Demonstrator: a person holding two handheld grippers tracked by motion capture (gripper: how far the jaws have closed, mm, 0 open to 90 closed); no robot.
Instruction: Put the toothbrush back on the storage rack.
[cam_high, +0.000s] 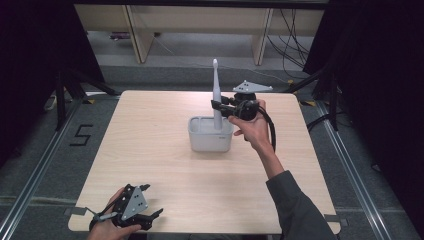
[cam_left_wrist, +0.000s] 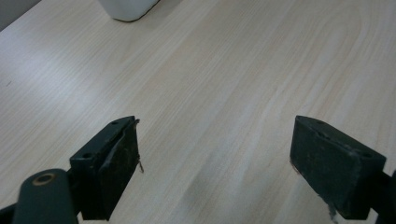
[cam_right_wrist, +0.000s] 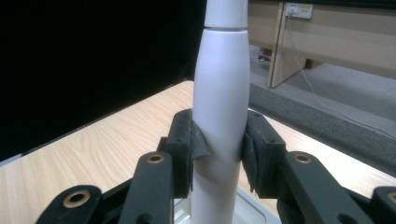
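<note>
A white electric toothbrush (cam_high: 216, 95) stands upright with its lower end inside a white rectangular holder (cam_high: 210, 135) at the middle of the table. My right gripper (cam_high: 216, 106) is shut on the toothbrush handle (cam_right_wrist: 219, 121), its jaws pressing both sides just above the holder. My left gripper (cam_high: 152, 202) rests low at the table's front left corner, open, with bare wood between its pads (cam_left_wrist: 116, 163). A corner of the holder (cam_left_wrist: 127, 8) shows at the top of the left gripper view.
The light wooden table (cam_high: 150, 150) stands on a grey floor marked with a "5" (cam_high: 81, 135). Wooden furniture legs (cam_high: 137, 35) and cables (cam_high: 292, 45) lie beyond the far edge. Dark curtains hang at both sides.
</note>
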